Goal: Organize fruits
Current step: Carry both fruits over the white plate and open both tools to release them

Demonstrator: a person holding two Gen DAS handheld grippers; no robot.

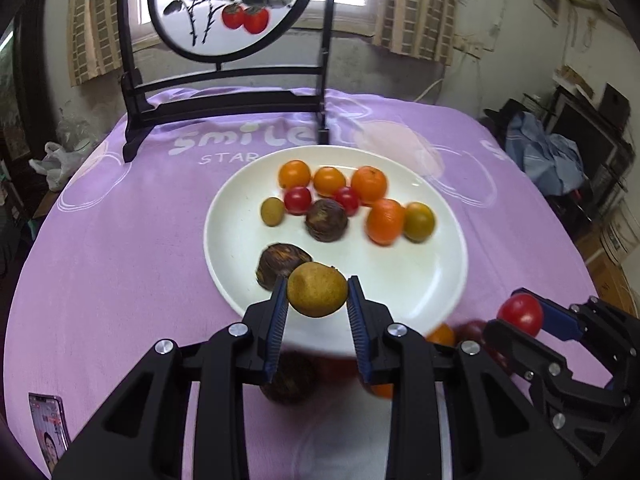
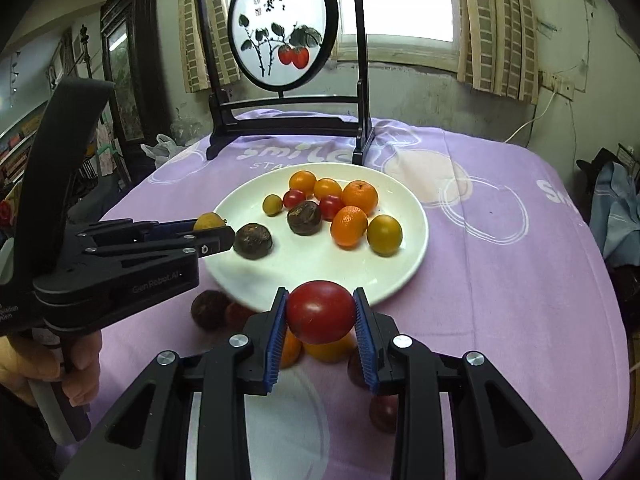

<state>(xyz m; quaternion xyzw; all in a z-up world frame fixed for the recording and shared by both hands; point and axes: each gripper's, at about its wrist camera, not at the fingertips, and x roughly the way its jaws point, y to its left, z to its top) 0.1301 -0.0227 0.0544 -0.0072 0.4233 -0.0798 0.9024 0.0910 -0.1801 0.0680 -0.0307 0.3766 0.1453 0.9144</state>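
A white plate [image 1: 420,280] on the purple cloth holds several small fruits: oranges, red tomatoes, green-yellow ones and two dark brown ones. My left gripper [image 1: 317,294] is shut on a yellow-green fruit [image 1: 317,289] above the plate's near rim; it shows from the side in the right wrist view [image 2: 208,236]. My right gripper [image 2: 320,312] is shut on a red tomato [image 2: 320,311] just in front of the plate [image 2: 408,252]; it also shows in the left wrist view [image 1: 520,316]. Loose fruits lie under both grippers on the cloth.
A black wooden stand with a round painted screen [image 1: 232,4] stands at the table's far side behind the plate. A phone [image 1: 48,428] lies at the near left corner. Loose dark, red and orange fruits [image 2: 210,308] lie by the plate's near rim.
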